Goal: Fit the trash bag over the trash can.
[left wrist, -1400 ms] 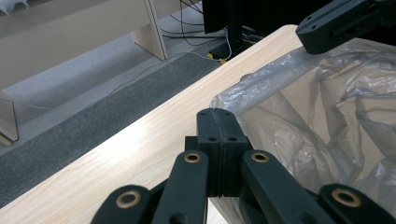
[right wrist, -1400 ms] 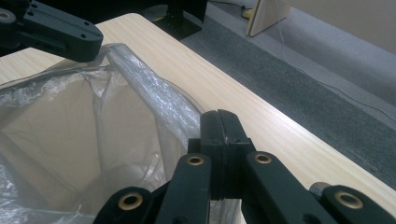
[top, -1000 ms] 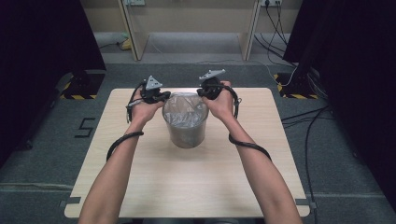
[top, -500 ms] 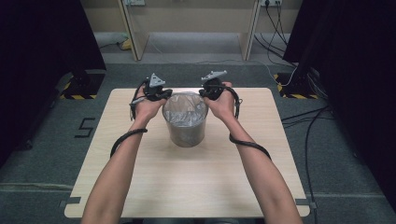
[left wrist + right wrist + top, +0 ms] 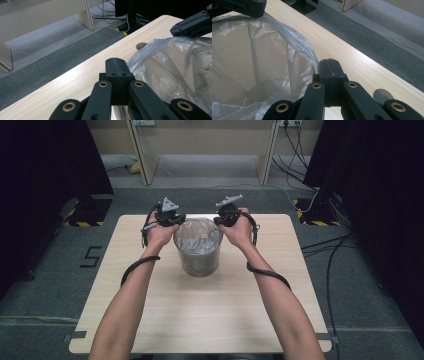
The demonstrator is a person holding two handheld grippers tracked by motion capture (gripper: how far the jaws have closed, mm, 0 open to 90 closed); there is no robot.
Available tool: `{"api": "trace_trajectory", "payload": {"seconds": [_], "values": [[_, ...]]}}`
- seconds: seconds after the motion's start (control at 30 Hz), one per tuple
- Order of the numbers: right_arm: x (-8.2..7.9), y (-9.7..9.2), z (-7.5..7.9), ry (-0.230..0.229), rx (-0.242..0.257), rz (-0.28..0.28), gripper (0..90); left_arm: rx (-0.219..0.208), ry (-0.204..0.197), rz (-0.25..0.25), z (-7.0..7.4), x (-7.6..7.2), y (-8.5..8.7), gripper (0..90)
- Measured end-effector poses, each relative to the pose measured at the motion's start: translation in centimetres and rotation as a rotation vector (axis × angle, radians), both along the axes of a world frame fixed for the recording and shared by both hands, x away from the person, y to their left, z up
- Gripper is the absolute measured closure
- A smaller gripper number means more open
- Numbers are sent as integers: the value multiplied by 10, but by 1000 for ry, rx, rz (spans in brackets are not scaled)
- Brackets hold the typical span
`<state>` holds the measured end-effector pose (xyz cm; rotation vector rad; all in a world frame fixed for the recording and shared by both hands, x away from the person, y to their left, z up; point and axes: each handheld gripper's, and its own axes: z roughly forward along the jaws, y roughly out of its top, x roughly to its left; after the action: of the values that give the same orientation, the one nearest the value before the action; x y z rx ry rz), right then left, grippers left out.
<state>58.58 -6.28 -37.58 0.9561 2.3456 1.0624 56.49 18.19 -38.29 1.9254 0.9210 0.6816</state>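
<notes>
Grey carpet surrounded one pale wooden worktop (image 5: 150, 320) in the high view. One bin (image 5: 198, 257), lined with one clear plastic bag (image 5: 197, 236), stood upright near the centre, long axis vertical, mouth upward. Left gripper (image 5: 172, 222) sat at its nine o'clock rim, right gripper (image 5: 222, 220) at three. Left gripper view: jaws together beside the bag (image 5: 175, 70). Right gripper view: jaws together beside the bag (image 5: 262, 62).

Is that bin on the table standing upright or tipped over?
Upright. The bin stands on the table with its mouth facing up, and its clear plastic liner hangs open inside.
</notes>
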Motion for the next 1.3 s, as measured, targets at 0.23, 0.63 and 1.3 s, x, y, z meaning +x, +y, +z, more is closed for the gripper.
{"api": "trace_trajectory", "payload": {"seconds": [0.23,0.63,1.3], "values": [[-1,-1,9,-48,19,-8,756,10,-6,1,0,1,0,896],[0,18,15,-62,46,87,679,11,-11,-1,-1,1,-1,895],[10,8,5,-48,39,42,900,15,-7,-10,-1,8,-4,896]]}}
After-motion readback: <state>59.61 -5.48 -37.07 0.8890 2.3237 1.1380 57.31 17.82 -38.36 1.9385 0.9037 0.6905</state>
